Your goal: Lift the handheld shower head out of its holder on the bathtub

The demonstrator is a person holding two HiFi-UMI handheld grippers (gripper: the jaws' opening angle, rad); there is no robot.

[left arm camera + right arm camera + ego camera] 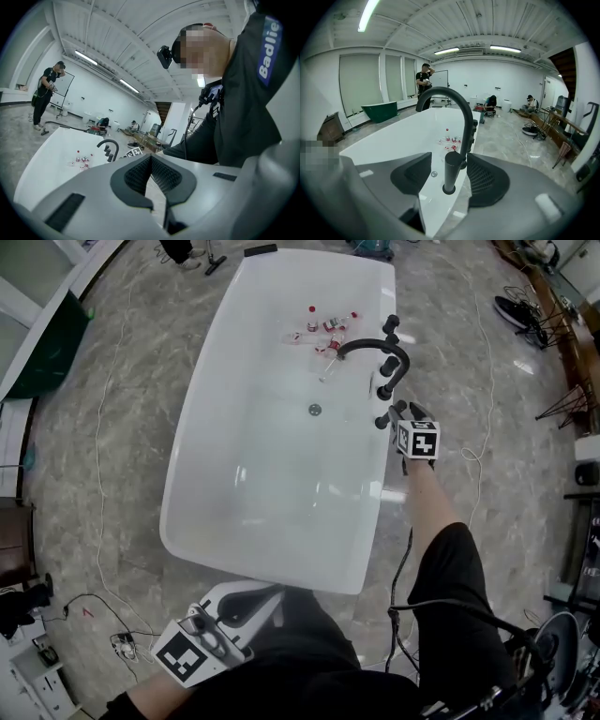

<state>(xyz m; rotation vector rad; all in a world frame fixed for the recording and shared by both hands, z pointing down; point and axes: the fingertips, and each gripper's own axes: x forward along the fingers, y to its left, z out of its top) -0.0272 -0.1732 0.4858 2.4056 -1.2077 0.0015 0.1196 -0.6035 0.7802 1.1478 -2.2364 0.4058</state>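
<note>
The white bathtub [187,465] carries a black arched faucet [375,348] on its right rim. The handheld shower head [452,164], a black cylinder, stands upright in its holder on that rim, and shows in the head view [382,421] too. My right gripper [449,180] is open around it. One pad [412,173] is to its left and the other pad [487,180] to its right, with a gap on each side. In the head view the right gripper [403,413] sits just right of the rim. My left gripper [267,594] hangs near the tub's near end; its jaws [150,161] meet, holding nothing.
Small red-and-white bottles [323,329] lie in the tub near the drain [315,410]. Black faucet knobs [474,124] stand just behind the shower head. Cables [103,474] trail over the marble floor. A green tub [379,111] and a standing person [424,86] are far off.
</note>
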